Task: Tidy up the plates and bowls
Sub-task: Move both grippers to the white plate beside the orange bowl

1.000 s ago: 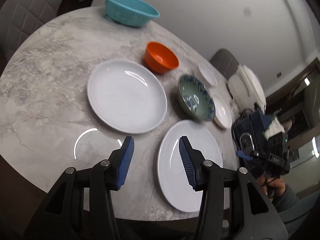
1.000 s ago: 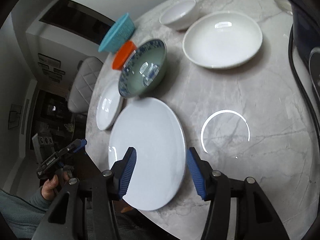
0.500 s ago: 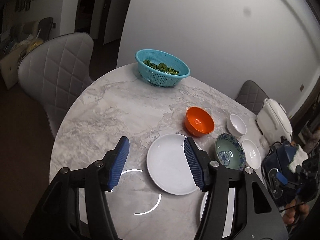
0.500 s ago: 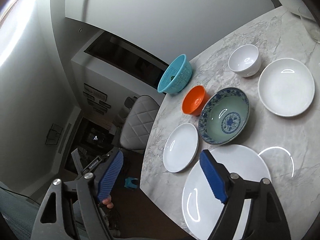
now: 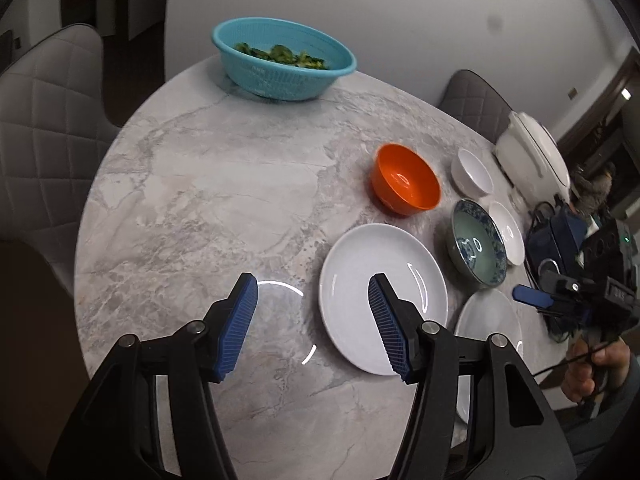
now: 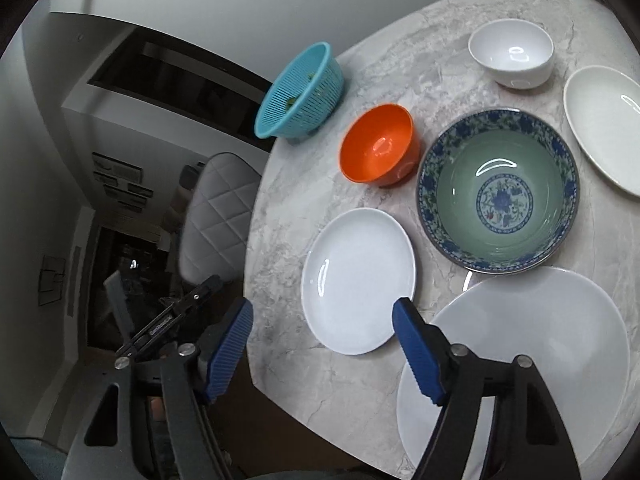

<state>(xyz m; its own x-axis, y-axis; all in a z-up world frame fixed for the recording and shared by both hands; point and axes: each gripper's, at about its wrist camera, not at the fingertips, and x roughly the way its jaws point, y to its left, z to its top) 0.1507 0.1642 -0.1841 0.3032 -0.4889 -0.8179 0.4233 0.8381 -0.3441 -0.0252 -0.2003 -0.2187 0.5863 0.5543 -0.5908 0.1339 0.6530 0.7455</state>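
- Two tongs, both spread wide and both empty: my left tongs (image 5: 312,328) hang above the counter (image 5: 208,184) at lower centre of the left view, touching nothing, and my right tongs (image 6: 324,352) hang over the counter's near edge at the bottom of the right view, also clear of everything.
- Nothing looks stacked yet, so I judge the job is at its start: three plates and three bowls lie apart.
- The mid plate (image 5: 382,296) sits just behind my left tongs' right pad, centre-right of the left view; the big plate (image 6: 516,360) fills the lower right of the right view, under my right tongs' right arm.
- The small plate (image 6: 604,124) lies at the right edge of that view, beside the patterned bowl (image 6: 498,190); the orange bowl (image 6: 378,150) and white bowl (image 6: 512,54) sit above, toward the top.
- To do it well, I would take a plate by its rim, one pad under the lip and one on top, and lift it level.
- Largest should go lowest: mid plate onto big plate, then the small one.
- Glazed rims are probably slippery, so a firm, square bite matters.
- The colander (image 5: 282,62) of greens at upper centre I would leave alone.
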